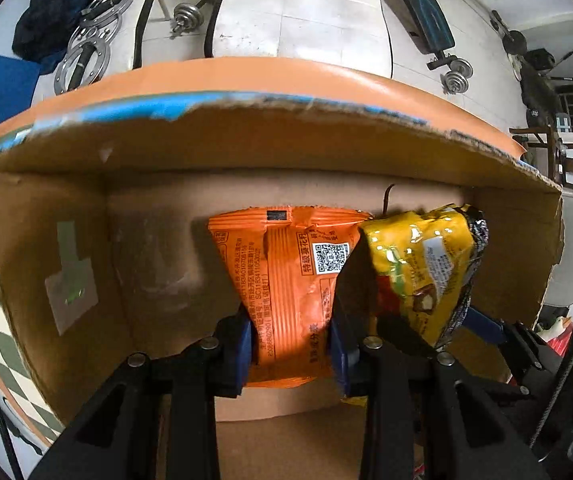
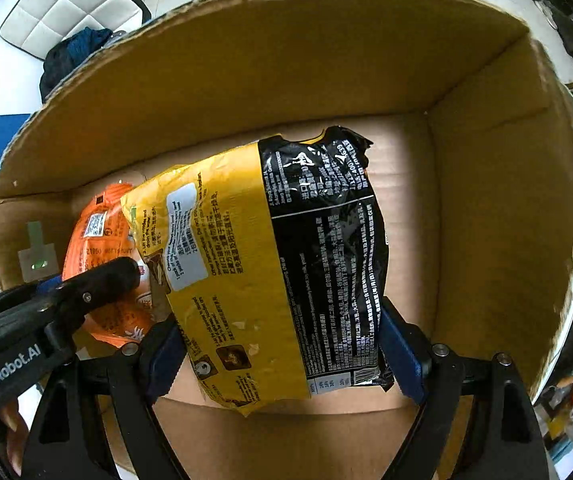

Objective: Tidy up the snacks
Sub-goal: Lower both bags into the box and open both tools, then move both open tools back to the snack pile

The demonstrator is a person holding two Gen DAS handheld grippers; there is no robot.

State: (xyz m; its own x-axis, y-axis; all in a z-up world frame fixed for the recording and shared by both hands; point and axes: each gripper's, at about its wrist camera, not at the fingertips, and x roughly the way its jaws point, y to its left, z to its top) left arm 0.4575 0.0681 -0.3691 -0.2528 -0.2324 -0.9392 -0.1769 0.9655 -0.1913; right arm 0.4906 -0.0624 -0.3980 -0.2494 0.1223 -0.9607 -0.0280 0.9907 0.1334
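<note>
Looking along the left tongs (image 1: 290, 344), an orange packet (image 1: 286, 280) sits pinched between the blue pads, the jaws clenched narrow on its lower half. The packet hangs down inside a cardboard box (image 1: 66, 220), its top near the box floor. To the right of these tongs a yellow packet (image 1: 418, 264) comes in alongside, its edge overlapping the orange one. Writing on the orange packet is Chinese, with a QR code and a printed line that seems to begin "SC118"; the rest is too small to read.

Looking along the right tongs (image 2: 282, 344), the yellow packet (image 2: 278, 264) is grasped across its width, jaws spread wide with a pad pressing on either side. It too hangs within the box (image 2: 486, 200), above bare floor. To the left of these tongs the left tongs (image 2: 138, 268) show with "GenRobot.AI" on the body, holding the orange packet (image 2: 98, 232). The yellow packet's back carries cooking directions in English and Chinese, mostly unreadable.

By my judgement both packets are inside the box but neither is let go yet; releasing them remains, and nothing else lies in the box as far as shown.
</note>
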